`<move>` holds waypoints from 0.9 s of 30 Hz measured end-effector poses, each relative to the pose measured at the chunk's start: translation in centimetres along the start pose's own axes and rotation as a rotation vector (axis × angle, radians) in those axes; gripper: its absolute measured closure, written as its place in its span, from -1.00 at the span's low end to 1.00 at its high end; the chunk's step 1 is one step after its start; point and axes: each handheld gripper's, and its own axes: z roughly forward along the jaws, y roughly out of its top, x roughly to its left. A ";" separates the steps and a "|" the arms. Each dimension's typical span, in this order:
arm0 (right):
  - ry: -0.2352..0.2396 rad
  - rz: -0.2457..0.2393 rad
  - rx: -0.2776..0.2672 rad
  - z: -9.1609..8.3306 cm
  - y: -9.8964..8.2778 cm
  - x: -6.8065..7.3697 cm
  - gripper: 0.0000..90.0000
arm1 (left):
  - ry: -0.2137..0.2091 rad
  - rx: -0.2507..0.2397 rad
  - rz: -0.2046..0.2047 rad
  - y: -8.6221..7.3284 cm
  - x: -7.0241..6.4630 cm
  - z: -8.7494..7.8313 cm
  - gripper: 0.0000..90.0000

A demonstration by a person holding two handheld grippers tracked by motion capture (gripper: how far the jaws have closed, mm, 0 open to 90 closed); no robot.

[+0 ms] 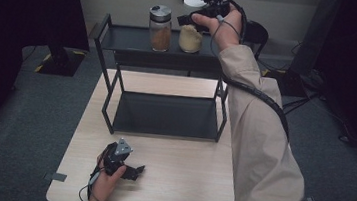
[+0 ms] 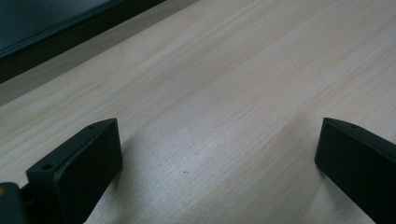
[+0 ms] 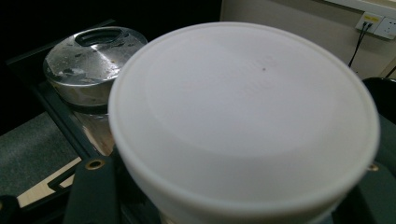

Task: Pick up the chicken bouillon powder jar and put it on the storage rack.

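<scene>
While right gripper (image 1: 195, 19) fingers clasp a white-lidded jar (image 3: 243, 116), left gripper (image 1: 129, 170) fingers gape over pale table (image 2: 224, 93).

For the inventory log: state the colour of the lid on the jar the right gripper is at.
White lid, clearest in the right gripper view.

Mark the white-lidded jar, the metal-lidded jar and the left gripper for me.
white-lidded jar (image 3: 243, 116), right gripper view, centre of lid.
metal-lidded jar (image 1: 160, 33), high view, glass body.
left gripper (image 2: 217, 158), left gripper view, between open jaws.
</scene>
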 end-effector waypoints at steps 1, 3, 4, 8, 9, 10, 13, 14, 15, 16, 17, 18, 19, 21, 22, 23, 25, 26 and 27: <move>0.001 0.004 -0.002 0.0 -0.1 0.0 -0.26 | 0.000 0.000 0.000 0.0 0.0 0.0 -1.00; 0.006 0.006 0.000 -0.1 0.0 -0.1 -0.37 | 0.000 0.000 0.000 0.0 0.0 0.0 -1.00; -0.002 0.005 0.000 -0.2 -0.1 0.0 -0.43 | 0.000 0.000 0.000 0.0 0.0 0.0 -1.00; -0.024 0.010 0.004 -0.5 -0.1 0.4 -0.69 | 0.000 0.000 0.000 0.0 0.0 0.0 -1.00; -0.026 0.013 0.001 -0.6 -0.2 0.4 -0.73 | 0.000 0.000 0.000 0.0 0.0 0.0 -1.00; -0.028 0.016 0.000 -0.7 -0.3 0.4 -0.76 | 0.000 0.000 0.000 0.0 0.0 0.0 -1.00; -0.041 0.018 0.001 -0.9 -0.7 0.6 -0.86 | 0.000 0.000 0.000 0.0 0.0 0.0 -1.00; -0.046 0.016 -0.003 -1.0 -0.9 0.7 -0.89 | 0.000 0.000 0.000 0.0 0.0 0.0 -1.00; -0.051 0.017 -0.004 -1.0 -1.1 0.7 -0.90 | 0.000 0.000 0.000 0.0 0.0 0.0 -1.00; -0.059 0.023 -0.011 -1.2 -1.3 0.9 -0.93 | 0.000 0.000 0.000 0.0 0.0 0.0 -1.00; -0.063 0.027 -0.018 -1.3 -1.5 1.0 -0.94 | 0.000 0.000 0.000 0.0 0.0 0.0 -1.00; -0.061 0.027 -0.021 -1.4 -1.6 1.1 -0.94 | 0.000 0.000 0.000 0.0 0.0 0.0 -1.00; -0.061 0.030 -0.023 -1.5 -1.7 1.2 -0.94 | 0.000 0.000 0.000 0.0 0.0 0.0 -1.00; -0.064 0.030 -0.029 -1.8 -2.0 1.4 -0.97 | 0.000 0.000 0.000 0.0 0.0 0.0 -1.00; -0.061 0.029 -0.030 -1.8 -2.1 1.5 -0.99 | 0.000 0.000 0.000 0.0 0.0 0.0 -1.00; -0.056 0.033 -0.032 -2.0 -2.2 1.5 -0.99 | 0.000 0.000 0.000 0.0 0.0 0.0 -1.00; -0.048 0.034 -0.036 -2.2 -2.4 1.7 -0.99 | 0.000 0.000 0.000 0.0 0.0 0.0 -1.00; -0.045 0.033 -0.036 -2.3 -2.5 1.7 -0.99 | 0.000 0.000 0.000 0.0 0.0 0.0 -1.00; -0.045 0.035 -0.037 -2.4 -2.6 1.8 -0.99 | 0.000 0.000 0.000 0.0 0.0 0.0 -1.00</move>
